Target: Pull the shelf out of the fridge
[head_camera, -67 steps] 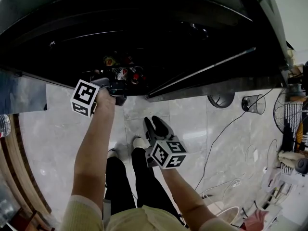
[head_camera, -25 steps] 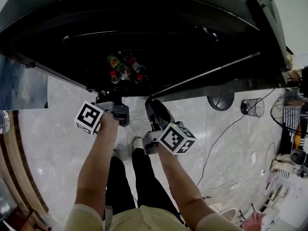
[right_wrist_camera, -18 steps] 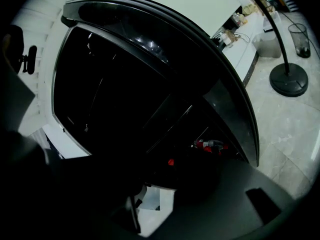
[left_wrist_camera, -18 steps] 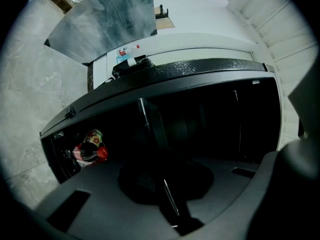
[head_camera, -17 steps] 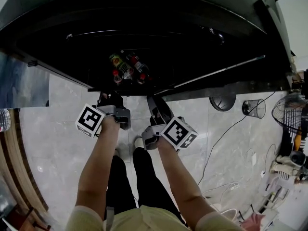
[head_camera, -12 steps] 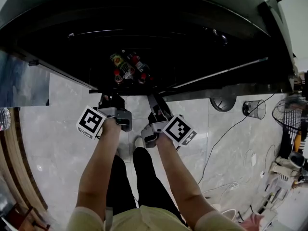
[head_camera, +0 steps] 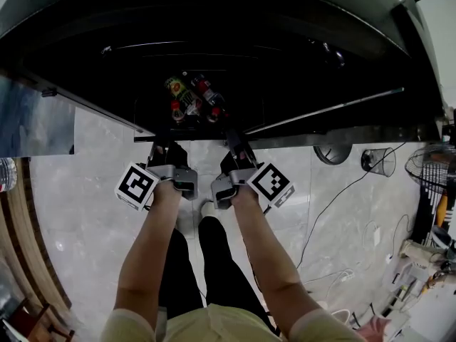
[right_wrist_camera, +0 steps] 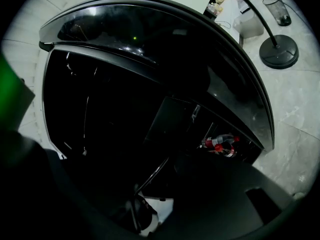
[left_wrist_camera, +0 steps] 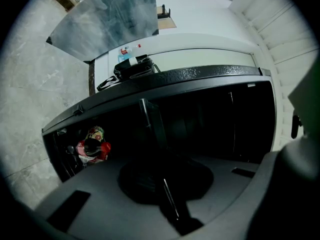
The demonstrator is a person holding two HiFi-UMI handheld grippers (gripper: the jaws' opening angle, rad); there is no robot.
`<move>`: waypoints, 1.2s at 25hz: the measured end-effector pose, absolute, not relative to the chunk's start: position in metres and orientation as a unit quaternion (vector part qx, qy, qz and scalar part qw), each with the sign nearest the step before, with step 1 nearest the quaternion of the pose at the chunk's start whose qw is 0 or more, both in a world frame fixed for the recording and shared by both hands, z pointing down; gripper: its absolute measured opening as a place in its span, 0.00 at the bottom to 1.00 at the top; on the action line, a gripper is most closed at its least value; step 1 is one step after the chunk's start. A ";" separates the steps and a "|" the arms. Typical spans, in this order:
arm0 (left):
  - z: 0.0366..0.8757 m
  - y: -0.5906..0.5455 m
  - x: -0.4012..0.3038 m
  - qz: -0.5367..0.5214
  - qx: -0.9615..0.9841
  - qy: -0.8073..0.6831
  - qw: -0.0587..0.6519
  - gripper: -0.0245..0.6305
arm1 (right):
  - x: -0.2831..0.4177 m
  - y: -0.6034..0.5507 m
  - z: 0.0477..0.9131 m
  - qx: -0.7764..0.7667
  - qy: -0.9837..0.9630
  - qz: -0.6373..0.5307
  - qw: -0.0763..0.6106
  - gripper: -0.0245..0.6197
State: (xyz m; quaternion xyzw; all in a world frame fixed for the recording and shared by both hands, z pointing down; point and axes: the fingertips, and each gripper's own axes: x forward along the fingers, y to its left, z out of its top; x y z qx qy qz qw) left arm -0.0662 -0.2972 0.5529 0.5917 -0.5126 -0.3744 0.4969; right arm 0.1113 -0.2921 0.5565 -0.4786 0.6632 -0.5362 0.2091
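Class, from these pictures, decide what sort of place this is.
Probably an indoor room, perhaps a workroom: a dark fridge holding bottles, a polished tile floor, and a waste bin standing nearby.

The dark fridge shelf (head_camera: pixel 152 118) carries a small cluster of red-capped bottles (head_camera: pixel 191 100).

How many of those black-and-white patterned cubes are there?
2: one cube on the left gripper, another cube on the right gripper, both just outside the shelf front edge. None seems hidden.

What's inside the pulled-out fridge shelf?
A few red-capped bottles lie in the shelf. The rest of the shelf and the fridge behind it are too dark to make out.
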 end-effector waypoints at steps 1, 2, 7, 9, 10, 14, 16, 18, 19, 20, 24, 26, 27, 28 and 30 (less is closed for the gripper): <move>0.553 -0.296 -0.066 -0.374 0.592 -0.513 0.497 0.10 | 0.112 -0.293 0.557 -0.481 0.663 -0.535 0.208 0.30; 0.553 -0.295 -0.067 -0.373 0.592 -0.513 0.497 0.10 | 0.112 -0.294 0.557 -0.483 0.664 -0.532 0.206 0.30; 0.554 -0.288 -0.067 -0.372 0.591 -0.515 0.498 0.10 | 0.112 -0.293 0.557 -0.492 0.670 -0.521 0.196 0.27; 0.553 -0.286 -0.067 -0.372 0.591 -0.515 0.498 0.10 | 0.111 -0.293 0.557 -0.492 0.668 -0.522 0.197 0.27; 0.553 -0.285 -0.067 -0.372 0.592 -0.514 0.497 0.10 | 0.111 -0.294 0.557 -0.492 0.668 -0.522 0.198 0.26; 0.552 -0.282 -0.067 -0.375 0.594 -0.509 0.497 0.10 | 0.111 -0.293 0.556 -0.494 0.667 -0.521 0.200 0.25; 0.552 -0.280 -0.067 -0.379 0.592 -0.508 0.498 0.10 | 0.111 -0.292 0.558 -0.498 0.664 -0.521 0.198 0.25; 0.553 -0.277 -0.066 -0.379 0.591 -0.508 0.499 0.10 | 0.113 -0.290 0.559 -0.503 0.661 -0.521 0.197 0.24; 0.553 -0.276 -0.066 -0.380 0.590 -0.508 0.500 0.10 | 0.113 -0.290 0.560 -0.505 0.660 -0.521 0.197 0.23; 0.553 -0.274 -0.066 -0.380 0.589 -0.508 0.500 0.10 | 0.114 -0.290 0.560 -0.506 0.659 -0.521 0.198 0.23; 0.552 -0.269 -0.066 -0.383 0.594 -0.504 0.496 0.10 | 0.114 -0.286 0.559 -0.498 0.653 -0.529 0.215 0.20; 0.551 -0.266 -0.067 -0.382 0.598 -0.504 0.493 0.10 | 0.115 -0.283 0.558 -0.492 0.650 -0.533 0.227 0.17; 0.551 -0.265 -0.067 -0.381 0.599 -0.504 0.492 0.10 | 0.115 -0.282 0.557 -0.491 0.651 -0.532 0.228 0.17; 0.550 -0.264 -0.066 -0.380 0.601 -0.504 0.491 0.10 | 0.115 -0.280 0.556 -0.491 0.652 -0.531 0.228 0.16; 0.548 -0.262 -0.066 -0.375 0.604 -0.504 0.490 0.10 | 0.117 -0.277 0.556 -0.495 0.650 -0.531 0.222 0.16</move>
